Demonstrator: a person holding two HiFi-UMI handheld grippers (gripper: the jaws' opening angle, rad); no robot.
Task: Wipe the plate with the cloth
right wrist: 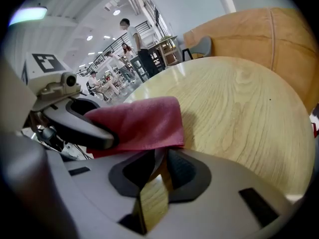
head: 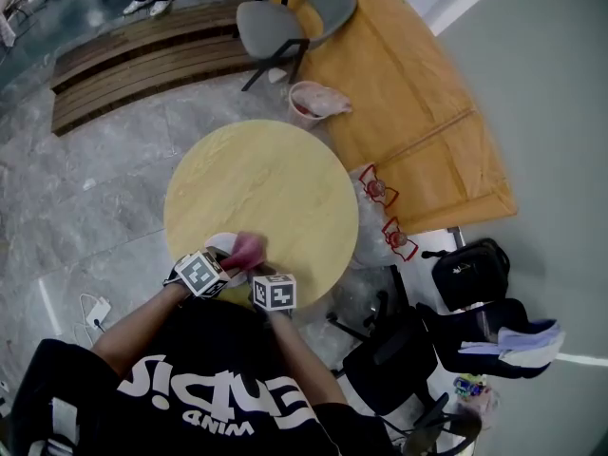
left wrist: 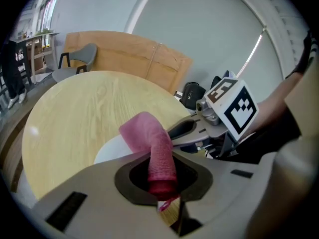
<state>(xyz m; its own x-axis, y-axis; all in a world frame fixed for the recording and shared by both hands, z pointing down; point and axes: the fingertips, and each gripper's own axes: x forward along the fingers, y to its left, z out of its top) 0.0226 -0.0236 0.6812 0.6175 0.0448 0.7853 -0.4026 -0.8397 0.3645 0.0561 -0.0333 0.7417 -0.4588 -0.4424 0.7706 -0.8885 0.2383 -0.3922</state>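
Observation:
At the near left edge of the round wooden table point(head: 275, 183) lies a white plate point(head: 219, 244), with a pink cloth point(head: 246, 249) on top of it. My left gripper point(head: 231, 259) is shut on the cloth point(left wrist: 152, 146), which rises out of its jaws point(left wrist: 162, 183) and folds over the plate point(left wrist: 110, 151). My right gripper point(head: 255, 274) comes in from the right, beside the left one, its jaws point(right wrist: 160, 156) shut on a thin pale rim just under the cloth point(right wrist: 142, 121). The cloth hides most of the plate in the right gripper view.
Past the table stand a grey chair point(head: 294, 17), a pink bucket point(head: 309, 103) and tan boards point(head: 408, 112) laid on the floor. Black bags point(head: 470, 274) and a chair base sit to the right of the table. People stand far off in the hall.

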